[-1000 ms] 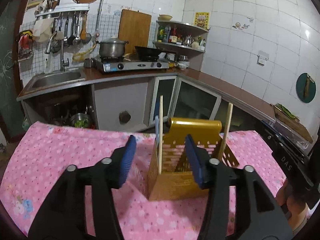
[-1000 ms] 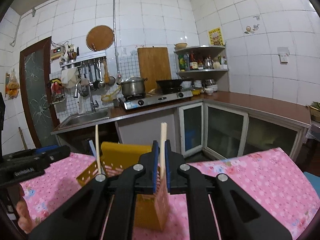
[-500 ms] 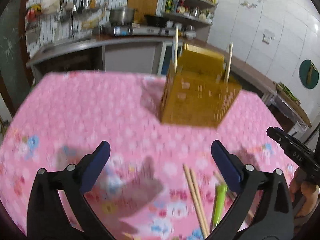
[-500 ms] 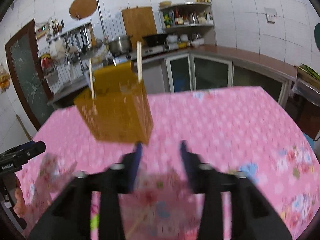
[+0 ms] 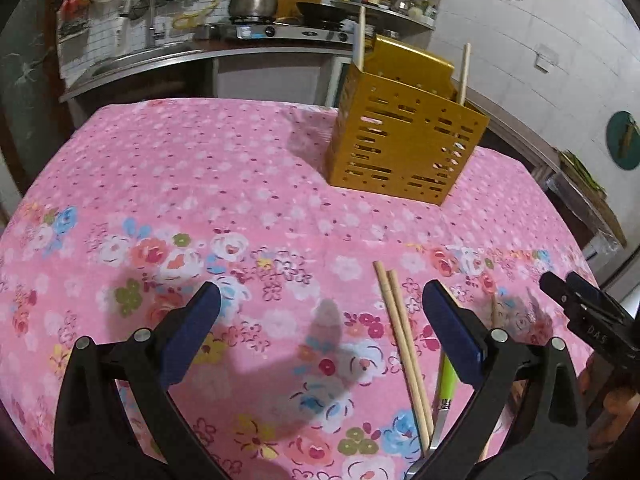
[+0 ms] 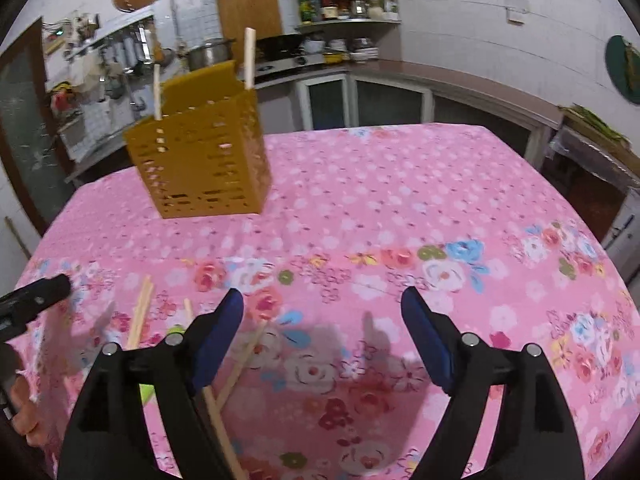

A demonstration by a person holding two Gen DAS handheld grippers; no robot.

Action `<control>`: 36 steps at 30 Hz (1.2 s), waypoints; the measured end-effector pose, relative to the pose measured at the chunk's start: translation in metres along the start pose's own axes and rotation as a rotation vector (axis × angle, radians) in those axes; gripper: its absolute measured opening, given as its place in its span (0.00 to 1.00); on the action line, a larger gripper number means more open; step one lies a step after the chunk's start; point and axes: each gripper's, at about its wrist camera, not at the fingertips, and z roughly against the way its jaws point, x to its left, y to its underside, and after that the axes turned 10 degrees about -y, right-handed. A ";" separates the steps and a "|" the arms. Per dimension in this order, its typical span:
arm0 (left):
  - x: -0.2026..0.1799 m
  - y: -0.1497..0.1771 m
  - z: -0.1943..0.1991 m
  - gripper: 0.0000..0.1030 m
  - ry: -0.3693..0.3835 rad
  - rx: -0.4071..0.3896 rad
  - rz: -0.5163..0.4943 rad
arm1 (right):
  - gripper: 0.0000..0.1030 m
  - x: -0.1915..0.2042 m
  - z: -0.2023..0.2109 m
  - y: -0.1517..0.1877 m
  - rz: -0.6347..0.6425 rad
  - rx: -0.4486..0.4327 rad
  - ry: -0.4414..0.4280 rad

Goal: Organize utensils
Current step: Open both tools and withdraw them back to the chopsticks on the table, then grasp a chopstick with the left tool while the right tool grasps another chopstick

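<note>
Left gripper (image 5: 320, 332): jaws spread as wide as they go after just opening, blue pads (image 5: 192, 332) well apart, nothing pinched between them. Only pink flowered tablecloth (image 5: 200, 184) in the gap, plus a pair of wooden chopsticks (image 5: 402, 344) lying side by side just inside the right-hand pad, untouched. Beside that pair, a green-handled utensil (image 5: 447, 378), partly hidden behind the finger; possibly a knife, hard to say. At the right edge of the same view, the black tip of the other gripper.

Right gripper (image 6: 322, 338): jaws wide too, having just been opening, empty, bare cloth between the pads. Near and under its left-hand finger, loose chopsticks (image 6: 236, 364) crossing each other on the cloth, and two more (image 6: 140, 312) lying farther left. A sliver of green (image 6: 174, 330) showing by the finger.

Farther back on the table, well apart from both grippers: a yellow slotted utensil holder (image 5: 404, 140), standing upright, tall back panel behind. Two chopsticks upright in it, one at the left corner (image 5: 361, 38), one toward the right (image 5: 464, 74).

Beyond the table: counter with sink, gas stove with a steel pot (image 5: 252, 2), corner shelves, white tiled walls.
</note>
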 end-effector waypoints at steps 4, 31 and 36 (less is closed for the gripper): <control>-0.002 0.000 0.000 0.95 0.003 0.039 -0.023 | 0.77 0.007 -0.001 0.000 0.022 0.034 -0.068; -0.044 0.021 -0.039 0.70 0.036 0.187 -0.101 | 0.18 0.044 -0.046 0.020 0.027 0.297 -0.076; -0.050 0.019 -0.046 0.58 0.033 0.201 -0.118 | 0.12 0.044 -0.049 0.017 0.059 0.301 -0.100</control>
